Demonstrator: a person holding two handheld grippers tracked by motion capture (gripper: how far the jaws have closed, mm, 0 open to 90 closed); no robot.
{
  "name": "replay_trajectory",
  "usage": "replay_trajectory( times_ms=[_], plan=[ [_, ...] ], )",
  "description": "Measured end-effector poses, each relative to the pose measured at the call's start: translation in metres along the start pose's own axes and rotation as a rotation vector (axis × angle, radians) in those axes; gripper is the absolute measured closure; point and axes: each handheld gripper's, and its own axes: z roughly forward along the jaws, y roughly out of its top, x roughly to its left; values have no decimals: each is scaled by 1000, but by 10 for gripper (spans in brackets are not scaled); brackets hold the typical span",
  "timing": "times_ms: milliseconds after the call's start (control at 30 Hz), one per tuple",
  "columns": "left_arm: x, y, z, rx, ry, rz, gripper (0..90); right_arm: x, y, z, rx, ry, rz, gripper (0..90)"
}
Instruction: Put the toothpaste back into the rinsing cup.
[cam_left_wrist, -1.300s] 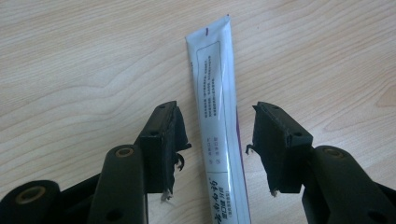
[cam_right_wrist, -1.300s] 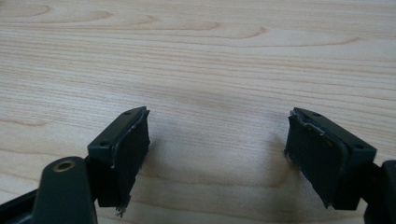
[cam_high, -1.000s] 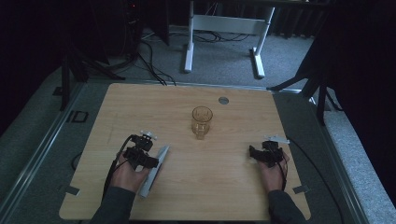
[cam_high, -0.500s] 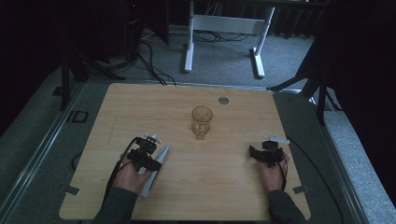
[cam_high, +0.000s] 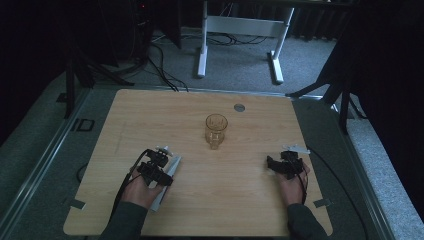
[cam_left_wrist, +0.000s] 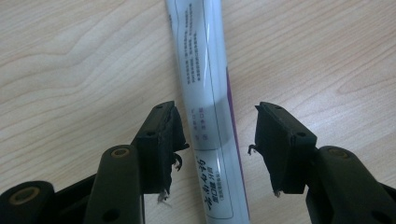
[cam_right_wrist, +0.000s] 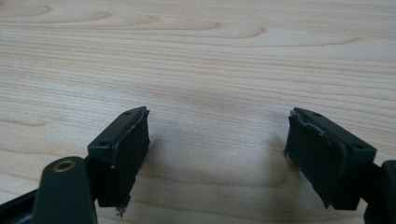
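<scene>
The left gripper (cam_left_wrist: 217, 140) is down low over the table, and its two black jaws are open. A long tube (cam_left_wrist: 208, 102) lies flat between the jaws. The left jaw looks to be right up against the tube's side. The right jaw is a little way off, with bare wood showing in the gap. The jaws are not squeezing the tube.

The tube is pale and shiny, with small print running along it and a purple stripe down one side. It goes on up past the jaws and down under the gripper. In the high view the tube (cam_high: 167, 177) lies at a slant near the front left of the table, under the left gripper (cam_high: 155, 167) and the person's left hand (cam_high: 140, 190).

The right gripper (cam_right_wrist: 217, 144) has its jaws wide open, with nothing but wood between them. In the high view the right gripper (cam_high: 285, 165) sits near the front right of the table, in the right hand (cam_high: 292, 185).

A glass cup (cam_high: 216, 130) stands upright near the middle of the table (cam_high: 150, 115), well apart from both grippers. A small round grey spot (cam_high: 239, 107) is near the far edge.

There is lots of open wood between the two grippers and all around the cup. The right gripper is near the table's right edge, and both hands are close to the front edge.
</scene>
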Motion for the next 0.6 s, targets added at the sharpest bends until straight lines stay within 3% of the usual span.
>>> replay_trajectory(
  times_ms=[600],
  plan=[
    [-1,0,7,62,-6,9,475,0,0,0,0,0,0,213]
  ],
)
